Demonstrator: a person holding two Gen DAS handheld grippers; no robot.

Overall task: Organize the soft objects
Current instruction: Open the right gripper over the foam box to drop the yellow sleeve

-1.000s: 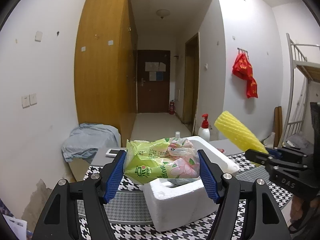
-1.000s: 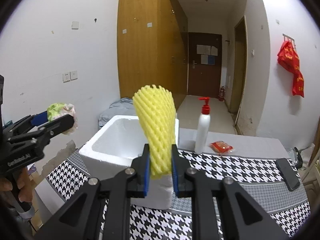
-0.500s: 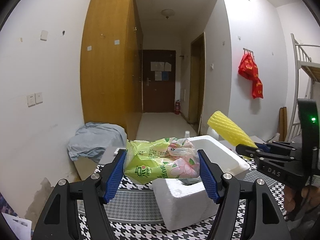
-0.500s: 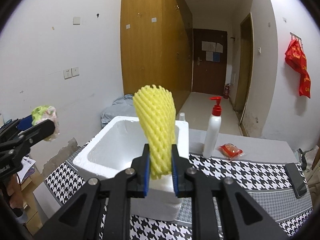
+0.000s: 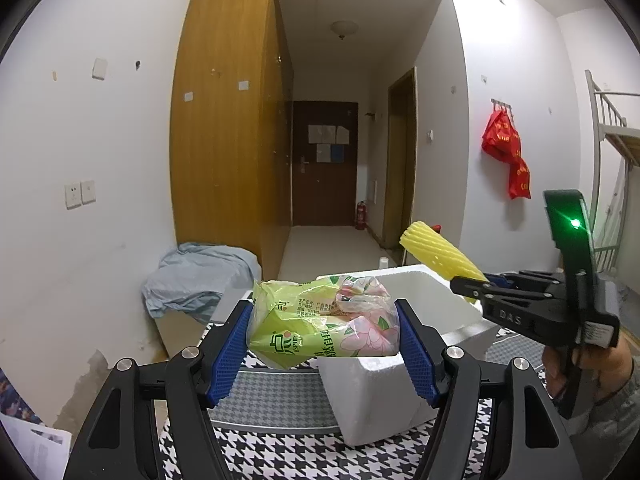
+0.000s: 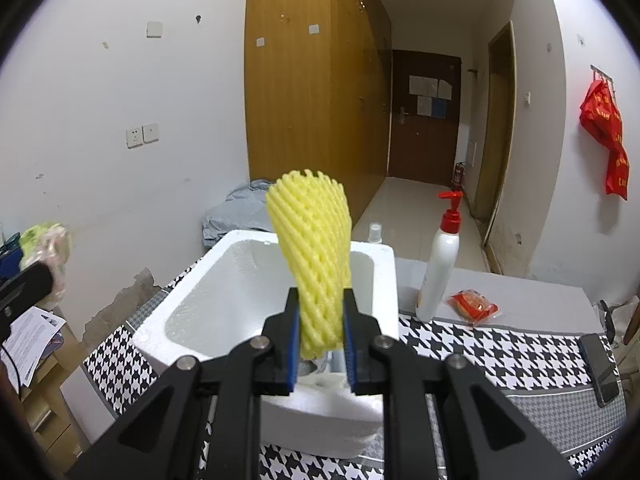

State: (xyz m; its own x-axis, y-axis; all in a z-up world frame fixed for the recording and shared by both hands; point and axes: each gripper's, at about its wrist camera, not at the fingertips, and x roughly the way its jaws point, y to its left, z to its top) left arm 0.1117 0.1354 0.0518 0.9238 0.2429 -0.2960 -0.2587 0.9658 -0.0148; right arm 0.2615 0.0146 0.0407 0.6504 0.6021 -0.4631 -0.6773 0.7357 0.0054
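Right wrist view: right tool [image 6: 320,334] clamps yellow foam net [image 6: 310,248] above white foam box [image 6: 256,280].
Left tool [image 5: 324,338]: clamped on tissue pack [image 5: 324,326].
Advice: lower both inside box walls before opening.

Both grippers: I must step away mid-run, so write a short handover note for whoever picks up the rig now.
Left gripper: shut on the green tissue pack, held in the air by the near corner of the foam box.
Right gripper: shut on the yellow foam fruit net, upright above the box's near edge.
Box: open on the houndstooth tablecloth; the part of its inside that shows is bare.
Done: both soft items picked up.
Left: lower each into the box and release. The pump bottle and red packet stand beyond it.
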